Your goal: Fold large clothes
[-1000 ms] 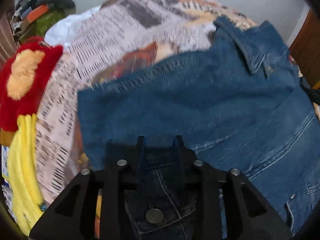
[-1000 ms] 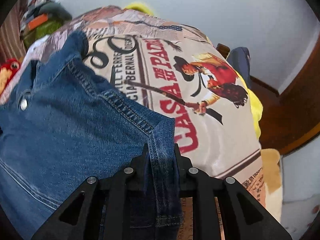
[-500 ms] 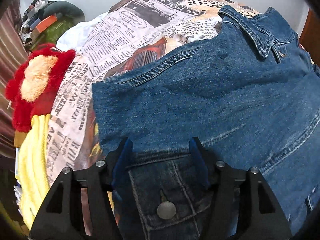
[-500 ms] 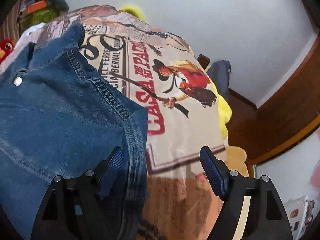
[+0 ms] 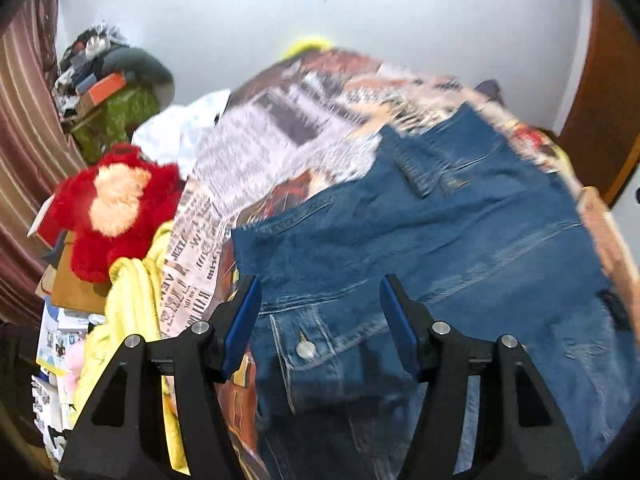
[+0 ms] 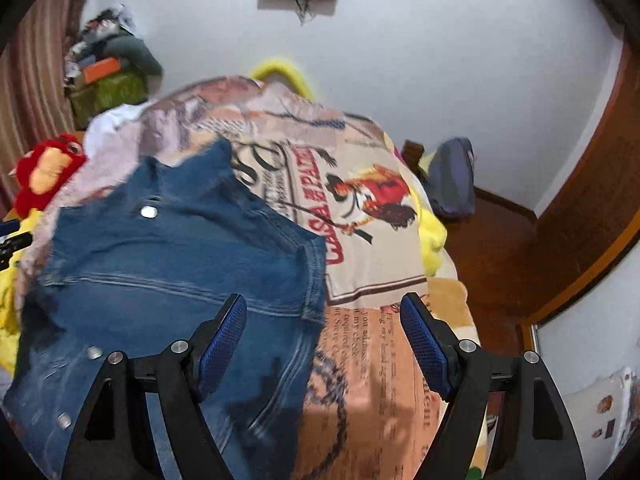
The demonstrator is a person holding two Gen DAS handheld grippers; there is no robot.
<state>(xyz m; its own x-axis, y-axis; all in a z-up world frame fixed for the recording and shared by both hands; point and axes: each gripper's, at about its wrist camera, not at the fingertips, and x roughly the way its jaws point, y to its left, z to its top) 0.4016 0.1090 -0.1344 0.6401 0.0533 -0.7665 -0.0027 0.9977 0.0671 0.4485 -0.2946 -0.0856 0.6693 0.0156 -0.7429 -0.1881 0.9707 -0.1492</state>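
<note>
- Blue denim jacket (image 5: 440, 248) lies spread on the printed bedspread (image 6: 372, 240), collar toward the far wall, a metal snap button (image 5: 306, 348) showing on the pocket flap nearest the left gripper
- In the right wrist view the jacket's right-hand edge is turned in along a stitched seam, its corner lying over the red lettering of the bedspread
- Left gripper (image 5: 320, 316) is released: blue pads stand apart above the pocket area, no cloth between them
- Right gripper (image 6: 324, 340) is likewise released: pads wide apart, one over the denim edge, the other over bare bedspread, nothing pinched
- Step in hand, as judged: a side fold is laid down and let go; both tools hang clear of the garment between grasps
- Next move probably calls for a fresh two-point grasp, either on the near hem or on the opposite side panel, each pad pair pinching a single layered edge so the fold already laid is not dragged open
- Red plush toy (image 5: 116, 208) and yellow cloth (image 5: 136, 308) lie beside the left edge of the bedspread; keep the left tool clear of them
</note>
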